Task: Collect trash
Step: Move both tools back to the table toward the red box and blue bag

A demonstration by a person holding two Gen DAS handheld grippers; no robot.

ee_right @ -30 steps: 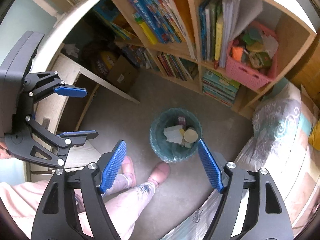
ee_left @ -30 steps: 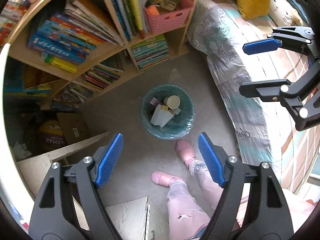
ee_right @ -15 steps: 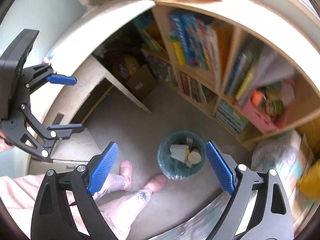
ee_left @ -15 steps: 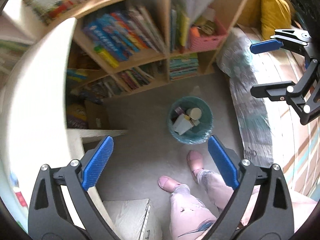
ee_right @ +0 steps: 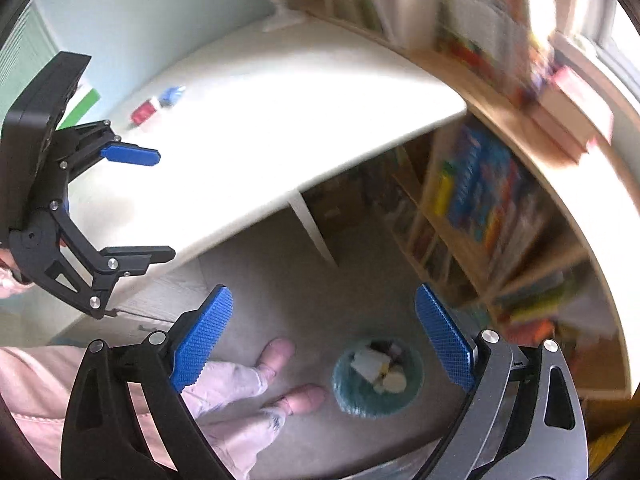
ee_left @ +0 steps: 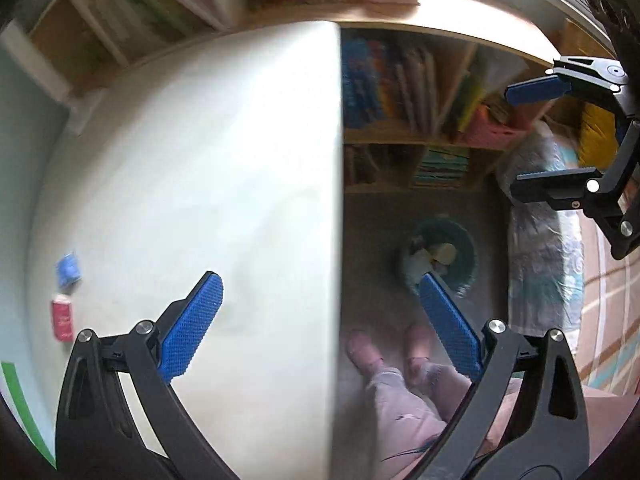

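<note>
Left gripper (ee_left: 320, 316) jaws opening wide, nothing between them; right gripper (ee_right: 324, 336) the same. Both hang above the white table (ee_left: 200, 160) edge. Red pack (ee_left: 62, 318) and blue pack (ee_left: 68, 268) lie side by side at the table's far side. Bin (ee_right: 378, 378) on the floor holds trash, beside the person's feet (ee_right: 276, 354).

White desk (ee_left: 200, 200), blurred bookshelf (ee_right: 480, 208), pink basket (ee_left: 492, 128), yellow cushion (ee_left: 596, 140), grey floor (ee_right: 320, 288)
</note>
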